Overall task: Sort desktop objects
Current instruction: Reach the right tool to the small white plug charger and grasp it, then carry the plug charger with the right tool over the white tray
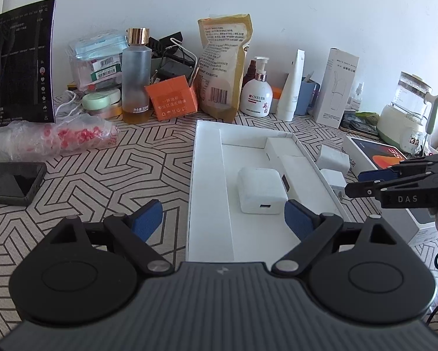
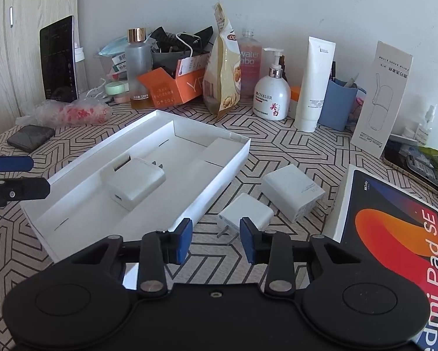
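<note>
The right tool [image 2: 216, 238] hangs nearly pressed together, pinching nothing, just short of the small white charger [image 2: 246, 211] lying on the tabletop [image 2: 277, 152]; so narrow, it could shove the plug aside. The left tool [image 1: 223, 219] is spread over the white box tray [image 1: 210, 175], where another charger [image 1: 261, 190] already lies.

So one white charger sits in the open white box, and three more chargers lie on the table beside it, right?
Not quite. The right wrist view shows only two on the table: a small charger and a larger charger. One white charger does sit in the open white box.
</note>
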`<control>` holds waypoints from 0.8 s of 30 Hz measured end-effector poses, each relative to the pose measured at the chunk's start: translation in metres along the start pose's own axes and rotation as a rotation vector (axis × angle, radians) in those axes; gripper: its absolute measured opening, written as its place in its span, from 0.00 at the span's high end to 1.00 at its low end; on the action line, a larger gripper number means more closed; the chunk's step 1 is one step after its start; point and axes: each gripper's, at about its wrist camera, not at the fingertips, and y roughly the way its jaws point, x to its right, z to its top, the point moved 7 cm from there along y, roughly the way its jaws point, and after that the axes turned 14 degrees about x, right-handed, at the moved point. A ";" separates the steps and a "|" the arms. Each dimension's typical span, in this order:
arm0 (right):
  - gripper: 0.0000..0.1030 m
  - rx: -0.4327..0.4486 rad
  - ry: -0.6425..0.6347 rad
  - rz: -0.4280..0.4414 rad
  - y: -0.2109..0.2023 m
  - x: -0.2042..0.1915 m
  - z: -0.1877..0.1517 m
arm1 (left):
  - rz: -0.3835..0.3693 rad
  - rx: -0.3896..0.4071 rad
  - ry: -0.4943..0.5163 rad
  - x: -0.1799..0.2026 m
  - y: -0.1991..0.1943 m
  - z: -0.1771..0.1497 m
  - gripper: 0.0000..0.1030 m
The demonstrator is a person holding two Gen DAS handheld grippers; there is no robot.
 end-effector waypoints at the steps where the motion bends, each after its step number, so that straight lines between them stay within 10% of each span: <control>1: 0.60 -0.013 -0.012 -0.011 0.003 0.001 0.001 | -0.010 0.004 0.002 0.002 0.000 0.001 0.12; 24: 0.37 -0.209 -0.049 0.002 0.067 0.017 -0.005 | -0.079 -0.019 -0.008 0.008 0.019 0.003 0.12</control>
